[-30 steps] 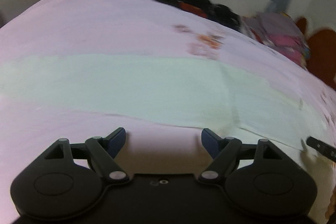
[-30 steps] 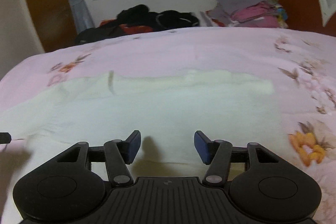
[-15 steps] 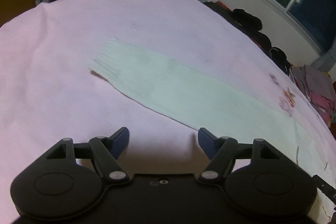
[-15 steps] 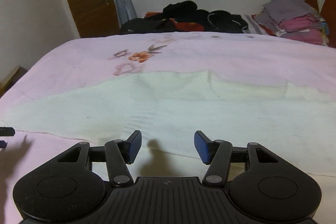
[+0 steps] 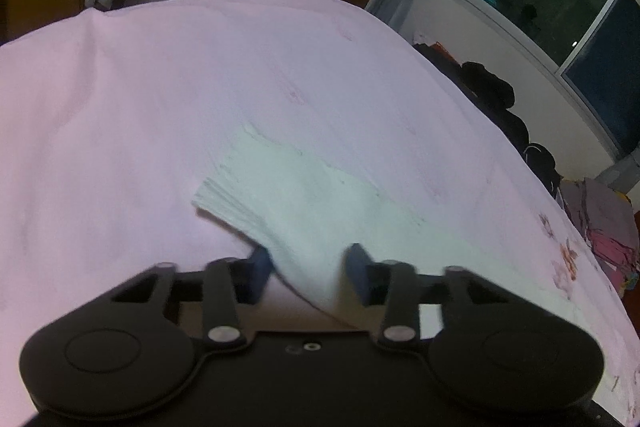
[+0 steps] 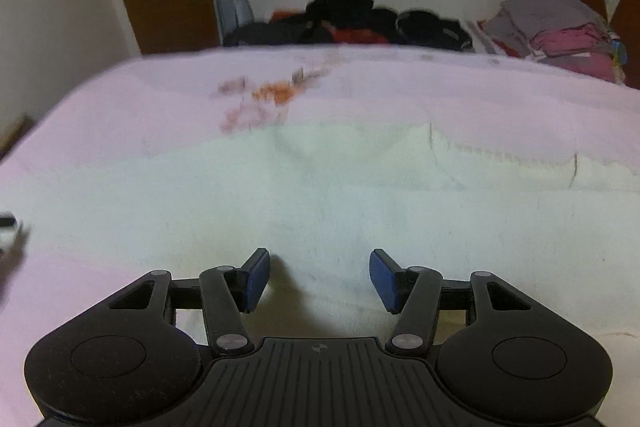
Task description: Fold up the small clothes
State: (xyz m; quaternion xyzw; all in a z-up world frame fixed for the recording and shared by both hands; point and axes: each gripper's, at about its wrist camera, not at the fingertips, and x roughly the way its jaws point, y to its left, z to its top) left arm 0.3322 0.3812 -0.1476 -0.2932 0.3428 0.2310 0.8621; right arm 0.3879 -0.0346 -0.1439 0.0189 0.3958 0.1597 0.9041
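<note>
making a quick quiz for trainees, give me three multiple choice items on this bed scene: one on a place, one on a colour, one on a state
1. Where does the folded pile of clothes lie?
A. far right of the bed, near the headboard
B. between the right claw's pads
C. on the floor

2. What colour is the bedsheet?
A. dark blue
B. pale pink
C. green

3. How is the right claw?
A. shut on the garment
B. open above the white garment
C. out of view

Key: 1 A, the stack sits at the far right edge. 2 B, the sheet is pink. 3 B, a clear gap between its pads.
</note>
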